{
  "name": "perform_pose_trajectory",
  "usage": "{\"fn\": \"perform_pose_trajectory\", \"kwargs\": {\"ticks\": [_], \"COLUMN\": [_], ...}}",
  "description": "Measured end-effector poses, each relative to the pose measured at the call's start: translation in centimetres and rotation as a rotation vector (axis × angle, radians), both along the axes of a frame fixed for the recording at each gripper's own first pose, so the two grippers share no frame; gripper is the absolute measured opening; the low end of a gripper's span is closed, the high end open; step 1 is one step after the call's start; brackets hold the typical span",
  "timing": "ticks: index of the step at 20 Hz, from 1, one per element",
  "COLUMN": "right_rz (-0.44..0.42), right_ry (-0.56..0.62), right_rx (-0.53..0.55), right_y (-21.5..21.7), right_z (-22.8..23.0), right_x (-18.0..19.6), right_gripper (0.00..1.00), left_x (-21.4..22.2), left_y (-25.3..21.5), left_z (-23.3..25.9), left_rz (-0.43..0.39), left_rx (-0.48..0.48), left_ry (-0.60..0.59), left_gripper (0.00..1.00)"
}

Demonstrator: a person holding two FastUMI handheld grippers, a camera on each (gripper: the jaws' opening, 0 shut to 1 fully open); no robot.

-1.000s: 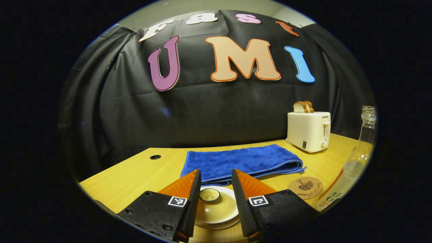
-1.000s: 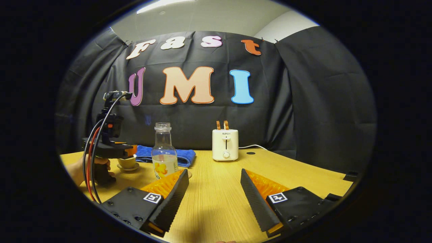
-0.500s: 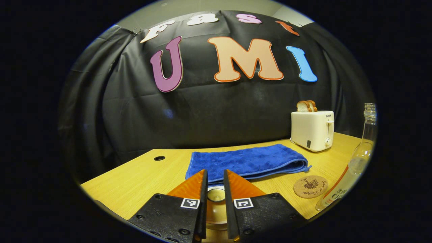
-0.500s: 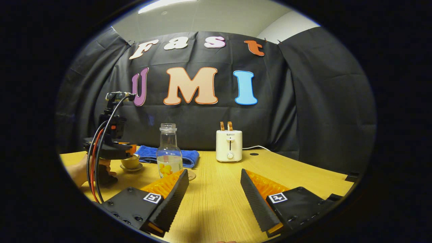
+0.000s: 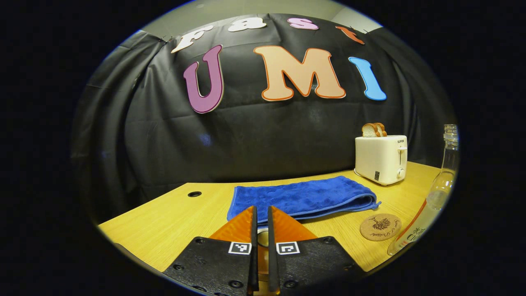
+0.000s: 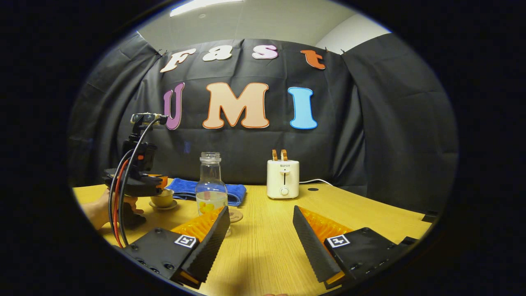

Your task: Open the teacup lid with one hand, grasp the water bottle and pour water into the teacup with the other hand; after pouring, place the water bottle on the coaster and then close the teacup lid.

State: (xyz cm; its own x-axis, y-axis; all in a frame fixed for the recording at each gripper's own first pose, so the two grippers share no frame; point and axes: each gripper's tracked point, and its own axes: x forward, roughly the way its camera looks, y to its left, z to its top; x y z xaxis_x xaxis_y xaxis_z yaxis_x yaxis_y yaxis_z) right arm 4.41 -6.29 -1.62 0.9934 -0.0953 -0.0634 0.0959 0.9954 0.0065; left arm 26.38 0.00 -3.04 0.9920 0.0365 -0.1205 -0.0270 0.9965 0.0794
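Note:
In the left gripper view my left gripper [image 5: 261,210] is shut on the knob of the teacup lid [image 5: 261,234], and its fingers hide most of the lid and cup. The cork coaster [image 5: 380,227] lies to the right, with the clear water bottle [image 5: 437,191] upright at the far right. In the right gripper view the bottle [image 6: 211,187] stands just beyond my open right gripper [image 6: 261,211], a little left of it. The coaster [image 6: 236,216] peeks out behind the bottle. Farther left the left gripper [image 6: 161,186], held by a hand [image 6: 98,210], sits on top of the teacup [image 6: 163,199] on its saucer.
A folded blue towel [image 5: 302,197] lies behind the teacup. A white toaster [image 5: 380,159] with bread slices stands at the back right, and its cord [image 6: 310,180] runs along the table. The wooden table [image 6: 267,246] stretches bare in front of my right gripper.
The left gripper's fingers closed from wide apart onto the lid's knob. The right gripper drifted slightly, staying open.

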Motion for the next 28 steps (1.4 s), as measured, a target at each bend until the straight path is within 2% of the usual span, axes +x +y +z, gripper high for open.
{"fn": "perform_pose_trajectory", "kwargs": {"ticks": [1, 4, 7, 8, 9, 11, 13, 17, 21, 28], "right_rz": [-0.001, -0.005, -0.006, -0.007, -0.008, -0.009, -0.009, 0.017, 0.085, 0.128], "right_ry": [0.0, 0.001, 0.003, 0.005, 0.006, 0.005, -0.001, 0.0, 0.009, 0.056], "right_rx": [0.0, 0.004, 0.004, 0.007, 0.009, 0.01, 0.008, 0.005, 0.017, 0.062], "right_y": [-0.1, -0.2, -0.3, -0.2, -0.3, -0.4, -0.4, 0.8, 3.8, 7.4], "right_z": [-0.1, -0.1, -0.2, -0.2, -0.3, -0.2, -0.1, -0.2, -0.2, -1.2], "right_x": [0.0, 0.2, 0.1, 0.2, 0.2, 0.1, 0.1, 0.3, 1.1, 4.1], "right_gripper": [0.98, 0.96, 0.96, 0.96, 0.96, 0.98, 0.96, 0.96, 0.96, 0.97], "left_x": [-0.1, 0.2, 0.2, 0.2, 0.2, 0.3, 0.3, 0.1, 0.0, -1.4], "left_y": [-0.2, -0.5, -0.5, -0.6, -0.5, -0.4, -0.5, -0.6, -0.5, -0.4], "left_z": [-0.2, -0.6, -0.6, -0.7, -0.8, -0.7, -0.7, -0.6, -0.6, 2.0], "left_rz": [-0.001, -0.012, -0.014, -0.016, -0.011, -0.009, -0.017, -0.022, -0.026, -0.044], "left_rx": [-0.004, 0.013, 0.021, 0.028, 0.036, 0.043, 0.036, 0.021, 0.011, -0.013], "left_ry": [0.003, 0.03, 0.034, 0.039, 0.042, 0.046, 0.045, 0.038, 0.035, -0.021], "left_gripper": [0.07, 0.77, 0.75, 0.61, 0.57, 0.37, 0.31, 0.29, 0.28, 0.28]}}
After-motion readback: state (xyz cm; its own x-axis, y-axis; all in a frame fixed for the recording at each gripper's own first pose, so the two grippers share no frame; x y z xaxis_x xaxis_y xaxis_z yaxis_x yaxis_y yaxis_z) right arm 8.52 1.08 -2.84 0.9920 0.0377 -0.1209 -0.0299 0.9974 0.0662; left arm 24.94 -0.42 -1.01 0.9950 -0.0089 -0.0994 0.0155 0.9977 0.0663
